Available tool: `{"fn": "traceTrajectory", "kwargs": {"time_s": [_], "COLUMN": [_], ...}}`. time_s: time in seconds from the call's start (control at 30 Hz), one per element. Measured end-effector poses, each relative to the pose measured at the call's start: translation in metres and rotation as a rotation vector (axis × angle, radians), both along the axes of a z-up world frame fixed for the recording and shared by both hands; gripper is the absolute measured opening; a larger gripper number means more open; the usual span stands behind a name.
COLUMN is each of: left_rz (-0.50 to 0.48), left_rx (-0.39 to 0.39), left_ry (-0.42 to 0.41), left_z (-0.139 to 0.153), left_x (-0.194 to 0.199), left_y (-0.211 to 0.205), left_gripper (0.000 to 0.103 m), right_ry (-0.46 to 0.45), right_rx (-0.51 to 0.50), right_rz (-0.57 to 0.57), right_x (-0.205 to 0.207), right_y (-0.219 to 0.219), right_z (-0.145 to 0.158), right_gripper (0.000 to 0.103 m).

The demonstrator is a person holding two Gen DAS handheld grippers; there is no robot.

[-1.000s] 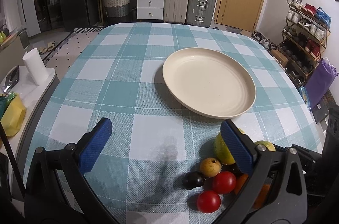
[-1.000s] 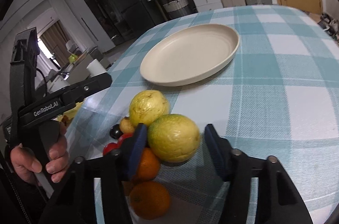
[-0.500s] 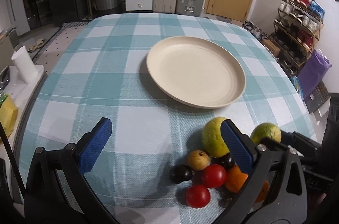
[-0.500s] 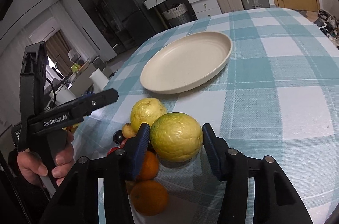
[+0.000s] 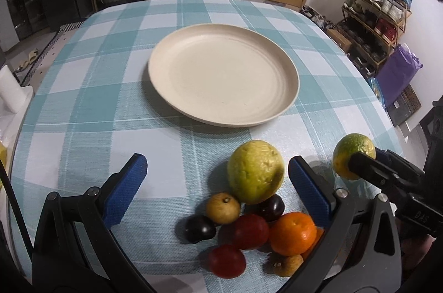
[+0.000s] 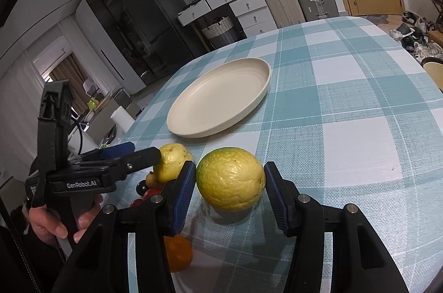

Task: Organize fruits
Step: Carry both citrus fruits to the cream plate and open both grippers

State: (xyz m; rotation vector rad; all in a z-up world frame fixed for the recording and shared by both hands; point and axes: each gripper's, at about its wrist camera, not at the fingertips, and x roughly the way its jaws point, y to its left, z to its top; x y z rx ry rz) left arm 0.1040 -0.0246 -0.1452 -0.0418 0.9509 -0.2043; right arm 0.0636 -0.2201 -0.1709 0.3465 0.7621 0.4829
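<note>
- Fruits lie heaped at the near edge of the checked tablecloth: an orange, red fruits, dark plums, and a big yellow-green fruit at the back.
- Left gripper hangs over the heap, jaws wide apart, nothing between them.
- Right gripper is clamped on a second yellow-green fruit, just right of the heap; a shadow lies beneath it.
- Beyond, near the table's middle, sits a cream plate.

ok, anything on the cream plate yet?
Nothing. The cream plate is bare across its whole visible surface in both wrist views. The fruit pile sits on the tablecloth nearer the cameras; the right gripper holds a yellow-green fruit.
</note>
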Motion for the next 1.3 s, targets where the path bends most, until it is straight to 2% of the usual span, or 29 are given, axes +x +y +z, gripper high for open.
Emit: {"fn": "traceTrajectory", "kwargs": {"time_s": [0.17, 0.23, 0.33, 0.47, 0.5, 0.73, 0.97, 1.3], "left_rz": [-0.031, -0.047, -0.088, -0.138, -0.145, -0.154, -0.162, -0.140], "left_rx": [0.001, -0.002, -0.043, -0.089, -0.093, -0.126, -0.175, -0.222], "left_ry": [0.012, 0.031, 0.083, 0.117, 0.119, 0.123, 0.106, 0.080], "left_z": [-0.003, -0.006, -0.011, -0.016, -0.016, -0.014, 0.006, 0.039], "left_x": [0.004, 0.005, 0.009, 0.010, 0.009, 0.011, 0.016, 0.060], "left_y": [-0.008, -0.011, -0.014, -0.019, -0.020, -0.016, -0.004, 0.019], "left_gripper": [0.094, 0.087, 0.074, 0.049, 0.047, 0.046, 0.046, 0.046], "right_ry": [0.005, 0.006, 0.006, 0.009, 0.008, 0.006, -0.013, -0.075], "right_rx": [0.009, 0.010, 0.012, 0.010, 0.009, 0.006, 0.006, 0.012], "right_rz": [0.007, 0.013, 0.020, 0.028, 0.030, 0.027, 0.025, 0.071], "right_x": [0.002, 0.003, 0.003, 0.004, 0.004, 0.003, 0.010, 0.049], "right_y": [-0.002, -0.002, -0.001, 0.000, 0.000, 0.001, 0.000, 0.012], "right_z": [-0.002, -0.003, -0.004, -0.005, -0.005, -0.004, 0.005, 0.037], "right_gripper": [0.052, 0.052, 0.052, 0.052, 0.052, 0.052, 0.052, 0.052]}}
